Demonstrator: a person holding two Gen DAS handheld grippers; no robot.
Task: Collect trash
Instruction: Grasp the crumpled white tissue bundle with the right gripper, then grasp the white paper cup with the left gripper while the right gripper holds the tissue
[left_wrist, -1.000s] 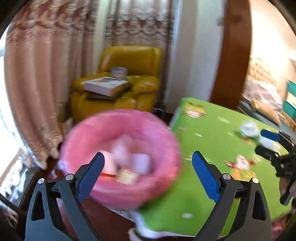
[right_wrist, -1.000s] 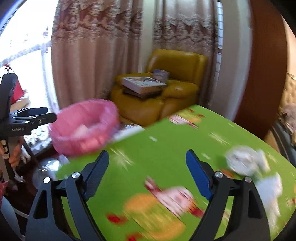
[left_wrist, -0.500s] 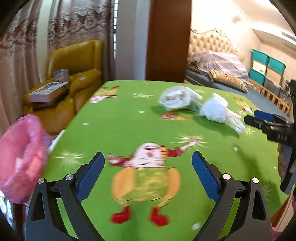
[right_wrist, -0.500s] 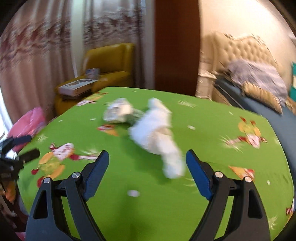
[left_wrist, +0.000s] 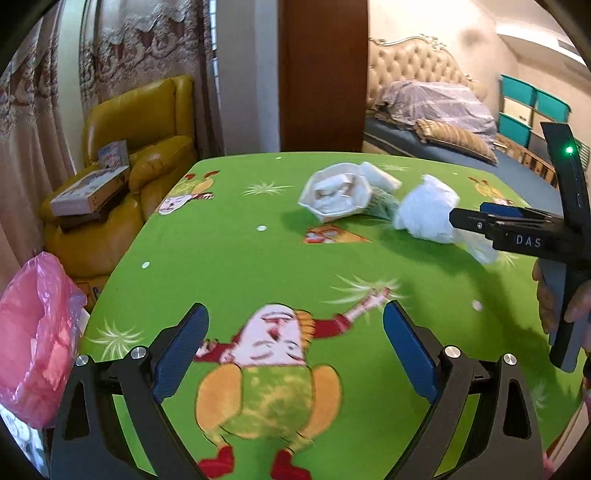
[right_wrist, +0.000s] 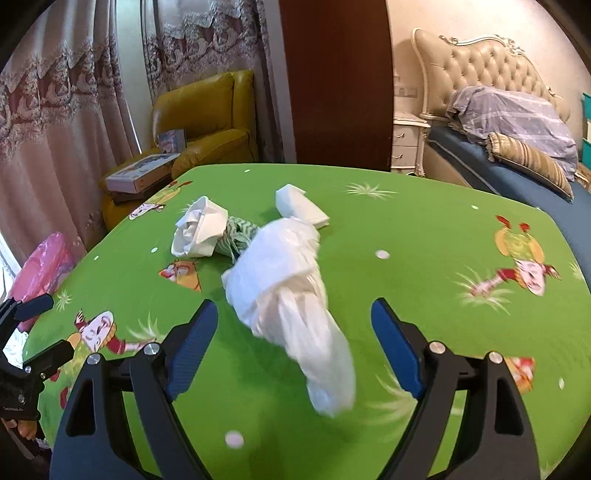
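The tablecloth (right_wrist: 424, 236) looks like soft matt green cloth with printed cartoon figures. On it lie a crumpled white bag (right_wrist: 284, 280) of thin, faintly shiny plastic and a creased white paper wad (right_wrist: 199, 230). The bin liner (left_wrist: 33, 332) is thin glossy pink plastic; the armchair (left_wrist: 147, 122) is smooth, shiny yellow leather.

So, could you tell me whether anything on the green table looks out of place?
Yes: a cluster of litter sits mid-table. A crushed white paper cup lies on its side against a green-patterned wrapper, with a folded white napkin behind and a crumpled white plastic bag in front. Nothing looks spilled.
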